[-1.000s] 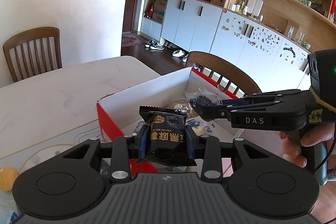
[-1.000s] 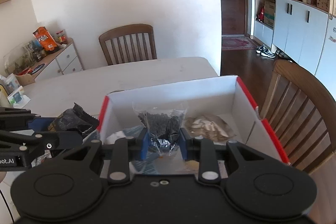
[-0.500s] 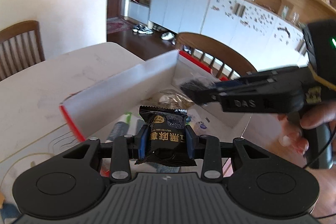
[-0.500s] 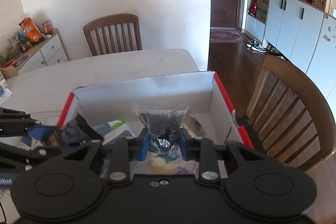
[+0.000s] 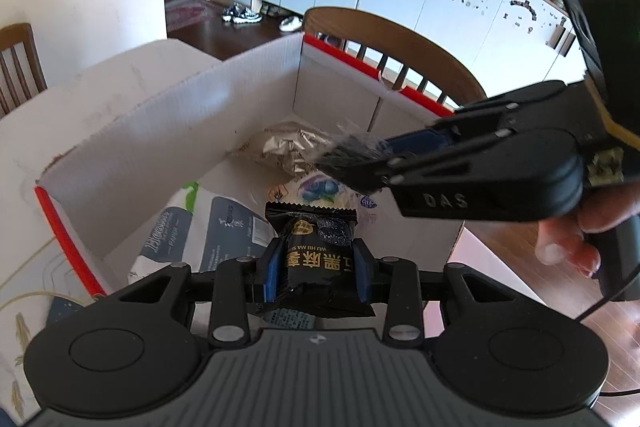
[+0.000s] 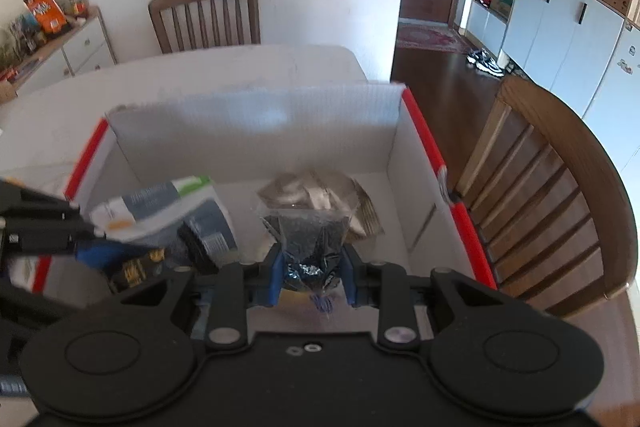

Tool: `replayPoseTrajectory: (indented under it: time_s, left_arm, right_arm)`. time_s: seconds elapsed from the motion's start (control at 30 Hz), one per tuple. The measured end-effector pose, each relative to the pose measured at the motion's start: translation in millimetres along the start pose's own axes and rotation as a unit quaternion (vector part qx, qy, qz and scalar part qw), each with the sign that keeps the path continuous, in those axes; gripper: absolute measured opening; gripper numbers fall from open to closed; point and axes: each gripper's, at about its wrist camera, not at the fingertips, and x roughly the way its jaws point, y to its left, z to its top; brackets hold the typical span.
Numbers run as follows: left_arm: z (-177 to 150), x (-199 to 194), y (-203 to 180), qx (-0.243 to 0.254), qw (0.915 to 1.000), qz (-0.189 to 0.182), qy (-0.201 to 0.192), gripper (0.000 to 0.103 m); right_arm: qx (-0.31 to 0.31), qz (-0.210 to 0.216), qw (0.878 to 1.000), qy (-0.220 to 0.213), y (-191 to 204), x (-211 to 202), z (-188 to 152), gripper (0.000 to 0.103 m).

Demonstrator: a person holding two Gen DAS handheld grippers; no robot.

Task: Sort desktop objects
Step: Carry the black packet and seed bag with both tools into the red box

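Black foil crinkles between the blue pads of the left gripper (image 5: 316, 269), which is clamped on a small black snack packet with gold print (image 5: 316, 255). In the left wrist view the packet hangs above the open white cardboard box with red edges (image 5: 168, 131), over a white and grey-blue soft pack (image 5: 224, 231) lying on the box floor. It looks light and pliant, so a pinch across its middle, as here, should hold it without crushing much; the smooth film could slip if the grip loosens. Farther in lie a crumpled silver foil bag (image 5: 288, 147) and a pale wrapper with a blue picture (image 5: 320, 187). The right gripper (image 5: 352, 159) reaches in from the right, level and pointing left across the box, a bare hand (image 5: 580, 227) wrapped round its handle.

In the right wrist view the right gripper (image 6: 312, 275) is closed on a clear plastic pouch of small dark grains (image 6: 308, 239), held by its lower part above the box (image 6: 256, 111) interior. The pouch looks soft and loose-filled, likely to sag, and its thin film may tear if squeezed hard. The left gripper (image 6: 100, 251) enters low at the left, blurred, with the black packet (image 6: 140, 267) in it. Both tools tilt downward into the box.
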Motion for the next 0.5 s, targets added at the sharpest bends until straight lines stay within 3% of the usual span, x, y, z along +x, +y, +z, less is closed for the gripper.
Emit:
replayPoseTrajectory:
  time_s: [0.5]
  left_arm:
    - [20,36,-8,0.034,0.9971,-0.022,0.065,0.035]
  right_arm:
    - [0.033,-0.025,0.998,0.049,-15,19,-9,0.028]
